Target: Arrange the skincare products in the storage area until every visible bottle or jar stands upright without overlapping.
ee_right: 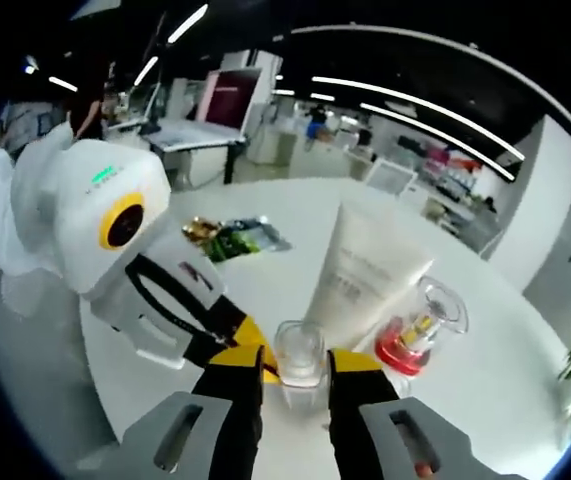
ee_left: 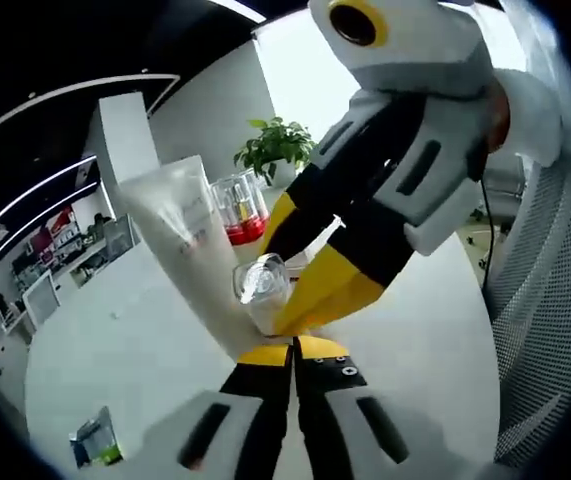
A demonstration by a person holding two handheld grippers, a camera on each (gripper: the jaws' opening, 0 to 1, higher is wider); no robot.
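Observation:
A small clear jar (ee_right: 298, 362) stands on the white table (ee_right: 215, 300), and my right gripper (ee_right: 297, 375) is shut on it, one jaw on each side. From the left gripper view the right gripper (ee_left: 271, 286) reaches down from the upper right around the same jar (ee_left: 259, 282). Just behind it a white tube (ee_right: 363, 268) stands with its wide end up. My left gripper (ee_left: 293, 350) is shut, its yellow tips together at the foot of the tube (ee_left: 180, 225); I cannot tell whether anything is pinched. The left gripper (ee_right: 250, 355) comes in from the left.
A clear jar with a red base (ee_right: 420, 325) stands right of the tube, also seen as the red-based jar (ee_left: 240, 205). Green sachets (ee_right: 230, 238) lie farther back on the table. A potted plant (ee_left: 275, 145) sits at the table's far edge. A person's sleeve (ee_left: 540, 300) is close on the right.

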